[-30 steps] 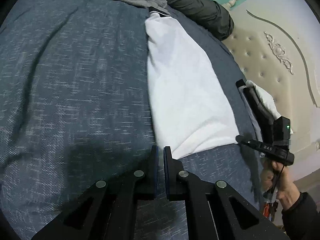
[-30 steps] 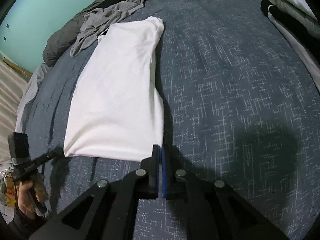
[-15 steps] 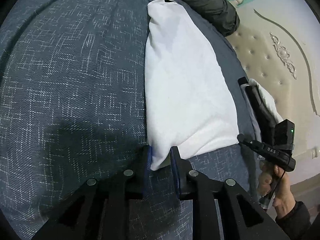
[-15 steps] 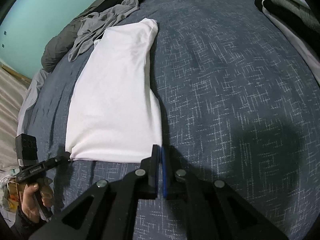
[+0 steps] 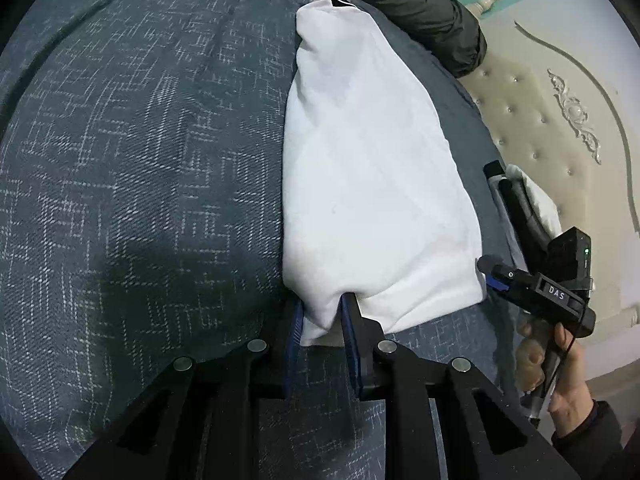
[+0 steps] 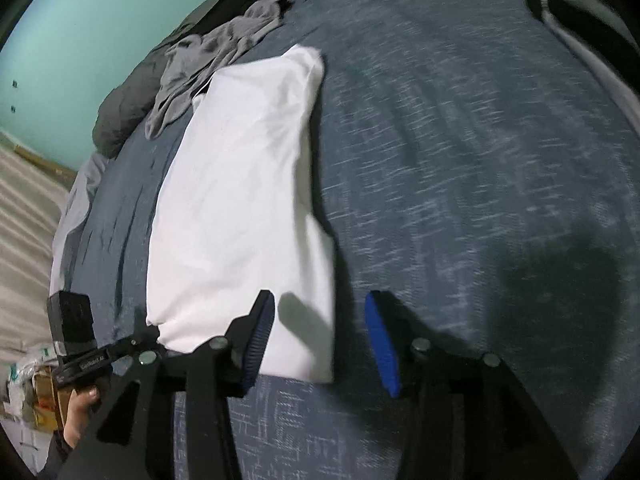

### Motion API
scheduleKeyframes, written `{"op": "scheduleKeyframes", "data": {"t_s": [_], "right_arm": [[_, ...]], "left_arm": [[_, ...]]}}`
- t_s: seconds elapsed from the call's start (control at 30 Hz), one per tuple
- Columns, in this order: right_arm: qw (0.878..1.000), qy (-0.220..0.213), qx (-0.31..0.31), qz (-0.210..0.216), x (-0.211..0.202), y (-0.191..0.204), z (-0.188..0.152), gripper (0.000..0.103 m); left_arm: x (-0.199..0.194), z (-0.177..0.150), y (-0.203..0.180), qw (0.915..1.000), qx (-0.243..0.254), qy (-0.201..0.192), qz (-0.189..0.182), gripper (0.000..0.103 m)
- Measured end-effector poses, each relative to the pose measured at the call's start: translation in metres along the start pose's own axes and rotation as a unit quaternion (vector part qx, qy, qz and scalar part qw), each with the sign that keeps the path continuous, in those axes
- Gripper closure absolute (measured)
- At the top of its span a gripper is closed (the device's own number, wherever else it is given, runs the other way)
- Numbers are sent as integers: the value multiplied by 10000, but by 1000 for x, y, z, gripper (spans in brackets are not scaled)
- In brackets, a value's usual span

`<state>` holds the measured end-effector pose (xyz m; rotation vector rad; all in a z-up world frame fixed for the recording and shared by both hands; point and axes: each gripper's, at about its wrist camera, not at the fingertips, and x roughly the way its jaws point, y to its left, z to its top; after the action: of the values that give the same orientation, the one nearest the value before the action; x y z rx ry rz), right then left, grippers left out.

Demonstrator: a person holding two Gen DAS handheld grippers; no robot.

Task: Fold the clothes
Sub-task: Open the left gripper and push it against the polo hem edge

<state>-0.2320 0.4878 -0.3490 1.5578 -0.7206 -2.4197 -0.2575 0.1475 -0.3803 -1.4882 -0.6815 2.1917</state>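
A white garment (image 5: 368,184), folded into a long strip, lies on the dark blue bedspread (image 5: 140,160). My left gripper (image 5: 322,320) straddles its near left corner. The jaws stand a little apart, and bunched white cloth fills the gap between them. In the right wrist view the same garment (image 6: 240,200) runs away from me. My right gripper (image 6: 320,332) is opening over its near right corner. One pad (image 6: 260,328) rests above the cloth and the other lies beyond the edge, over the bedspread. Each view shows the other gripper at the opposite corner, held by a hand (image 5: 560,360).
A crumpled grey garment (image 6: 216,60) and a dark jacket (image 5: 420,4) lie beyond the far end of the white one. A stack of folded clothes (image 6: 580,12) sits at the far right. The tufted cream headboard (image 5: 560,120) borders the bed.
The left jaws parted and slid down onto the near left corner, which now sits between them. The right jaws, shut at the near right corner until half a second ago, have spread wide.
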Motion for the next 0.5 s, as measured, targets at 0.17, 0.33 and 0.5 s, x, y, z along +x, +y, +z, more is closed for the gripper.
{"op": "scheduleKeyframes", "data": {"t_s": [0.17, 0.33, 0.5], "right_arm": [[9998, 95, -41, 141, 9, 4, -1, 55], [9995, 110, 40, 302, 7, 1, -1, 55], [9989, 118, 112, 437, 5, -4, 0, 55]], "left_arm": [[-4, 1, -1, 9999, -89, -103, 12, 82], [-25, 2, 10, 9989, -242, -390, 137, 80], [-27, 13, 11, 9984, -306, -462, 101, 74]]}}
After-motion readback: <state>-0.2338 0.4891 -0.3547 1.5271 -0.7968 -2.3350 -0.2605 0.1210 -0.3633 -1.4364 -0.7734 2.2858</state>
